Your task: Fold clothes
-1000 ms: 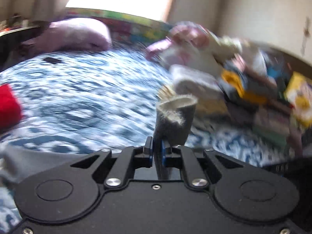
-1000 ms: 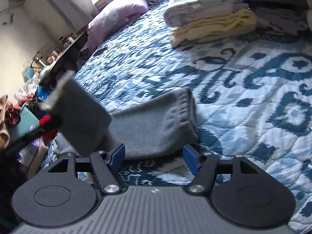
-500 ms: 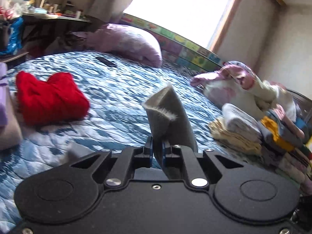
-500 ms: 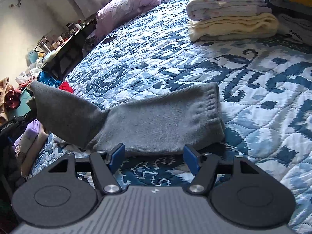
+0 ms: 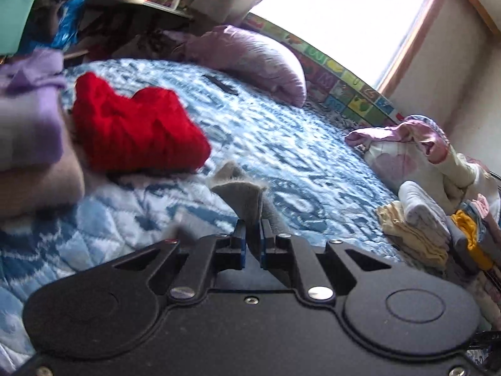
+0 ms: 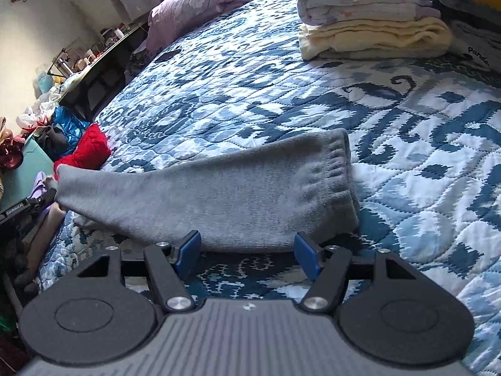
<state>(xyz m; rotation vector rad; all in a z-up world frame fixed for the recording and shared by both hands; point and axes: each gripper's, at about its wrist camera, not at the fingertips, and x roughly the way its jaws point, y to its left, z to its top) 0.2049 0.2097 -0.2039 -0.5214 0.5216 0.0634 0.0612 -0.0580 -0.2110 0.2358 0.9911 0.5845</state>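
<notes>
A lived-in home bedroom is shown. Most of both views is filled by a bed covered with a blue-and-white patterned quilt, and a lilac pillow is laid at its head below a bright window. Folded blankets and clothes are stacked at one edge of the bed, and a red knitted garment is left at another. A cluttered surface with bottles and bags is seen along the wall.

One grey sock, one red knit, one lilac pillow, two hand-held grippers, one quilt.
</notes>
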